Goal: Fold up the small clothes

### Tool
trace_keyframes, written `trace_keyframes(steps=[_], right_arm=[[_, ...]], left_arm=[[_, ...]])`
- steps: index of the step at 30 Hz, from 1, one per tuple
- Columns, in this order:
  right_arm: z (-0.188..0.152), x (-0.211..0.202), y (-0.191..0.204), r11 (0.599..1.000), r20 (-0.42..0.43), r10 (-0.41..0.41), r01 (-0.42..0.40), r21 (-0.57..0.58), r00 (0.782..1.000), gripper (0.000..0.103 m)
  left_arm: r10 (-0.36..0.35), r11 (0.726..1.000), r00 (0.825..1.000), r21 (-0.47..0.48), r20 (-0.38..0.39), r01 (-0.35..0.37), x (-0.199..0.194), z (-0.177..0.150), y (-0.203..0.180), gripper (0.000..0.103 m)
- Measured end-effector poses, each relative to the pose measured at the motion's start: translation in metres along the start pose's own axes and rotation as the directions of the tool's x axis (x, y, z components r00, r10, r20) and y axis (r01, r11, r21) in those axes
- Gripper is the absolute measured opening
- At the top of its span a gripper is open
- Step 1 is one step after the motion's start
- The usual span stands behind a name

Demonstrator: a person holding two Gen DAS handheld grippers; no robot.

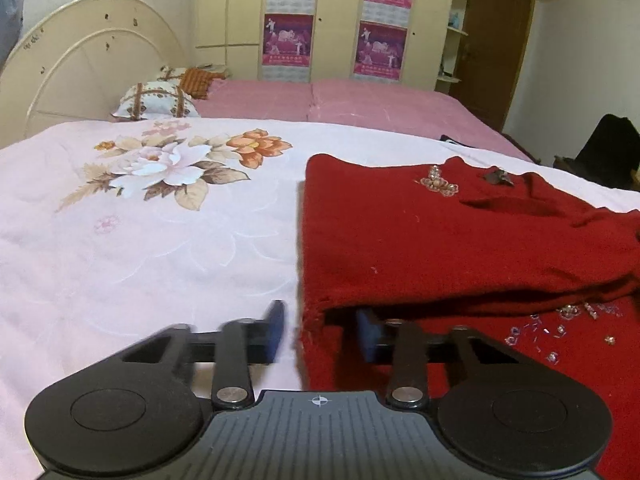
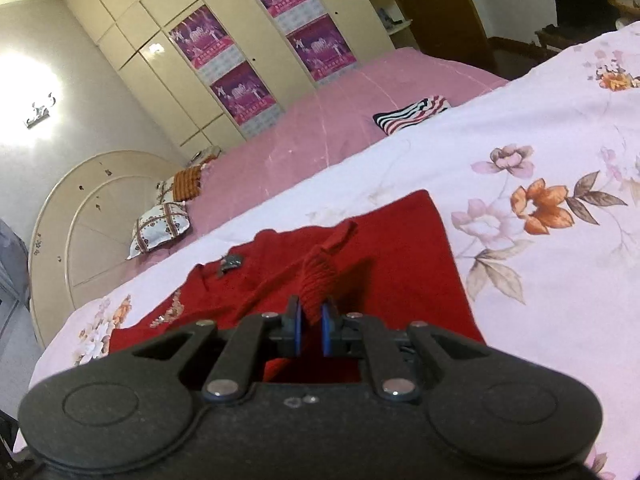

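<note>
A bunched fold of the red knitted sweater (image 2: 400, 248) is clamped by the right hand-held gripper (image 2: 311, 330). The left hand-held gripper (image 1: 320, 330) is held wide, straddling the sweater's near left edge on the floral bed (image 1: 140, 240).

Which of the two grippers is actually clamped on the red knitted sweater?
The right gripper: its blue pads pinch a bunched fold of the red knitted sweater. The left gripper stands open, straddling the sweater's edge.

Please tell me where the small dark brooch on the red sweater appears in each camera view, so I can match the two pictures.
Left wrist view: dark brooch in the upper right, near the red sweater's far edge.
Right wrist view: brooch left of centre, above the right gripper.
Shared landmark: the purple wardrobe posters.
</note>
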State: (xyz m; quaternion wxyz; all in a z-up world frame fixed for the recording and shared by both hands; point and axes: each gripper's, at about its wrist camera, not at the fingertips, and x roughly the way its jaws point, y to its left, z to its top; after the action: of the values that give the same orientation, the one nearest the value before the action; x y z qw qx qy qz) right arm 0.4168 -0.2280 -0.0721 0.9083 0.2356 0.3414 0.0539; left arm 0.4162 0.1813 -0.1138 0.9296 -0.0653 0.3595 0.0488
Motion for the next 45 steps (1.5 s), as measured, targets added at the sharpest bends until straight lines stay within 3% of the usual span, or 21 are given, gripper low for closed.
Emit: trace_keyframes(steps=[1,7,12,18,25,27,28,29,31,33,35,38,39,40,41,43,45], right_arm=[[-0.001,0.001,0.002,1.000,0.002,0.002,-0.002,-0.001,1.000,0.010],[0.003,-0.009,0.011,0.999,0.043,0.022,-0.020,-0.041,0.999,0.010],[0.001,0.001,0.000,0.999,0.014,-0.029,0.029,-0.026,0.999,0.010],[0.001,-0.018,0.004,0.998,0.068,0.010,-0.006,-0.062,0.998,0.010],[-0.016,0.019,-0.023,0.995,-0.063,-0.100,0.099,-0.028,0.993,0.009],[-0.014,0.016,-0.025,0.997,-0.074,-0.081,0.080,-0.011,0.994,0.016],[-0.012,0.013,-0.026,0.997,-0.075,-0.076,0.077,0.005,0.994,0.018],[-0.011,0.005,-0.028,0.996,-0.049,-0.084,0.085,0.011,0.995,0.023],[-0.008,-0.012,-0.027,0.995,0.015,-0.102,0.102,-0.021,0.995,0.023],[-0.005,-0.025,-0.021,0.994,0.067,-0.087,0.091,-0.056,0.994,0.021],[-0.005,-0.020,-0.008,0.992,0.060,-0.056,0.063,-0.112,0.997,0.021],[-0.013,-0.001,0.016,0.983,0.014,-0.027,0.029,-0.180,1.000,0.020],[-0.016,0.005,0.021,0.981,-0.002,-0.015,0.014,-0.191,1.000,0.018],[-0.018,0.009,0.022,0.979,-0.008,-0.027,0.025,-0.203,1.000,0.018],[-0.022,0.014,0.020,0.974,-0.019,-0.070,0.064,-0.216,0.997,0.016],[-0.023,0.019,0.001,0.972,-0.042,-0.143,0.133,-0.193,0.989,0.000],[-0.016,0.011,-0.020,0.984,-0.040,-0.128,0.122,-0.133,0.991,0.000]], left_arm=[[-0.007,1.000,1.000,-0.003,-0.001,0.007,0.000,0.000,0.001,0.016],[-0.007,1.000,1.000,0.008,-0.009,0.007,0.000,-0.002,0.001,0.015],[0.001,1.000,1.000,0.019,-0.017,-0.001,-0.001,0.000,0.000,0.015],[-0.007,1.000,1.000,0.013,-0.025,0.007,0.001,-0.001,0.002,0.015],[-0.010,0.999,0.999,0.048,-0.045,0.012,-0.002,0.001,0.002,0.016],[0.006,0.999,1.000,0.045,-0.030,-0.004,-0.013,-0.003,0.010,0.043],[0.026,0.999,1.000,0.030,-0.003,-0.026,-0.021,-0.006,0.014,0.046],[0.034,0.999,0.999,0.011,0.037,-0.034,-0.031,-0.007,0.018,0.046],[0.023,0.999,0.993,-0.029,0.113,-0.019,-0.047,-0.003,0.018,0.046],[-0.035,0.999,0.990,-0.023,0.137,0.039,-0.045,0.009,0.004,0.046],[-0.084,0.996,0.992,0.048,0.099,0.079,-0.026,0.021,-0.027,0.049],[-0.137,0.985,0.988,0.114,0.064,0.129,0.003,0.021,-0.060,0.067],[-0.120,0.987,0.992,0.114,0.029,0.116,0.013,0.017,-0.063,0.068],[-0.104,0.988,0.995,0.118,0.007,0.102,0.021,0.011,-0.063,0.069],[-0.118,0.985,0.992,0.130,0.039,0.112,0.018,0.006,-0.060,0.070],[-0.122,0.983,0.992,0.144,0.032,0.116,0.014,0.006,-0.057,0.070],[-0.102,0.985,0.994,0.141,0.043,0.095,0.009,0.013,-0.053,0.070]])
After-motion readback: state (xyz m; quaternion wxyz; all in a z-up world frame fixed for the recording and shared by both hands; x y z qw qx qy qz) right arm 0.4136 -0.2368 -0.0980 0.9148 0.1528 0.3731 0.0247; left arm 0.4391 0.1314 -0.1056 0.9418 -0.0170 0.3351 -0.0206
